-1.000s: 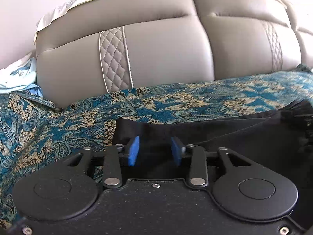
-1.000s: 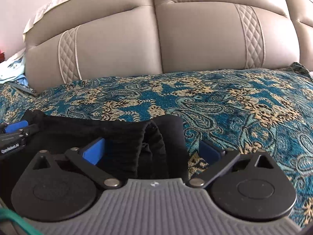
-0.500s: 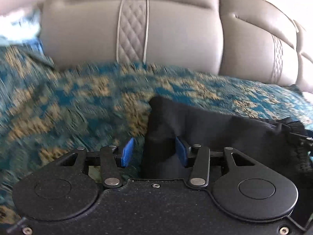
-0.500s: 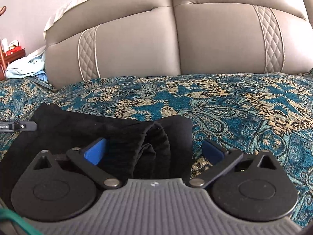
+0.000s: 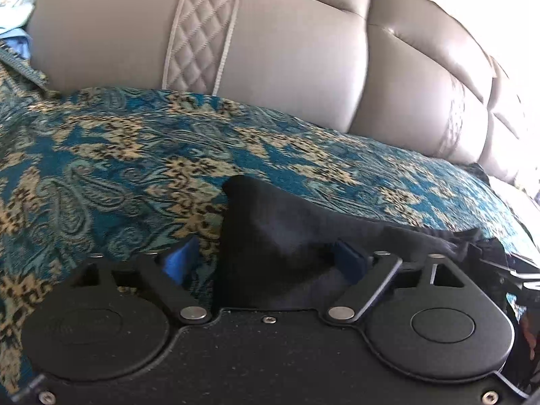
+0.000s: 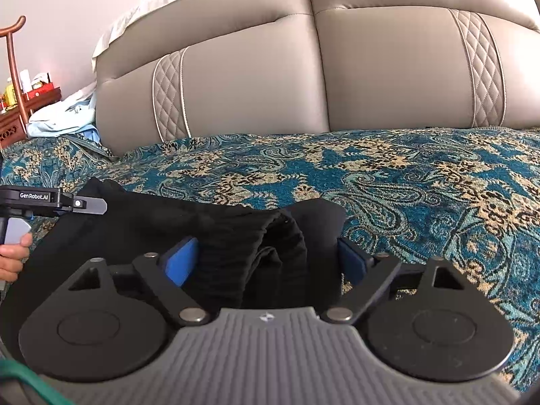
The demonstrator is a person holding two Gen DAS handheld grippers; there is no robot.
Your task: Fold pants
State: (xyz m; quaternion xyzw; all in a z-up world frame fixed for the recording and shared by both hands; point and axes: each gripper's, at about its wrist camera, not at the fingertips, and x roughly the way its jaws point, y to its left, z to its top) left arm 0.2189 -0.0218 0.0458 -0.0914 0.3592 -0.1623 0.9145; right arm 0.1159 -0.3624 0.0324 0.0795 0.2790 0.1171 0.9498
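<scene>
Black pants (image 6: 216, 233) lie bunched on the patterned bedspread (image 6: 422, 182), near its front edge. Left gripper (image 5: 266, 260): fingers spread wide, a raised corner of the cloth between them, blue pads not pressing it. Right gripper (image 6: 266, 260): fingers apart around the ribbed waistband folds (neither pad squeezing). Bare bedspread stretches to the padded headboard (image 6: 371, 67).

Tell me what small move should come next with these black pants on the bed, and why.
Probably close the right gripper on the bunched waistband. Its jaws stand open around the black pants, which lie flat on the patterned bedspread. The left gripper is also open around a corner, so neither holds any cloth.
</scene>
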